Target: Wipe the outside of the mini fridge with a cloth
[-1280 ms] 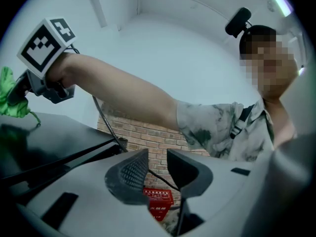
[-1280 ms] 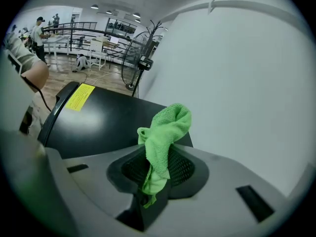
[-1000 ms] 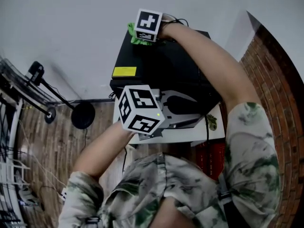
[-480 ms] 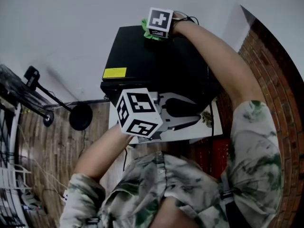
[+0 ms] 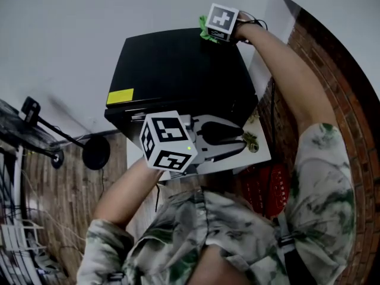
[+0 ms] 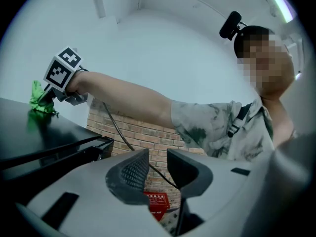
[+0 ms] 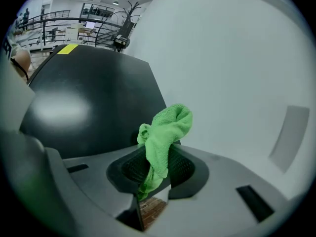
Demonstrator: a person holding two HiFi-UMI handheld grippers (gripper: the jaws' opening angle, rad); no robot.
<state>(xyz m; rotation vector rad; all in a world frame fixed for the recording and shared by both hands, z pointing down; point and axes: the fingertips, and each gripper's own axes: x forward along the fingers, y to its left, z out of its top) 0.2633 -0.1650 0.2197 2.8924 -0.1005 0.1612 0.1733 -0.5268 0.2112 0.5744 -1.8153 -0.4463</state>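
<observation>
The black mini fridge (image 5: 178, 70) stands against a white wall, with a yellow sticker (image 5: 120, 95) on its top. At the fridge top's far right corner my right gripper (image 5: 210, 34) is shut on a green cloth (image 5: 205, 31), which rests on the top. In the right gripper view the cloth (image 7: 165, 130) bunches up out of the jaws of the right gripper (image 7: 158, 164), with the fridge top (image 7: 89, 93) beyond. My left gripper (image 5: 237, 138) hovers in front of the fridge, open and holding nothing. In the left gripper view the left gripper (image 6: 158, 169) shows a clear gap, and the cloth (image 6: 38, 100) lies far left.
The fridge sits on a white stand (image 5: 259, 154). A brick wall (image 5: 332, 82) runs along the right, with a red crate (image 5: 267, 189) low beside it. A black round stand base (image 5: 96, 152) and metal racks (image 5: 18, 159) are on the wooden floor at left.
My right gripper has slid the green cloth to the right along the fridge top's far edge, reaching the right corner. The left gripper has stayed in front of the fridge.
</observation>
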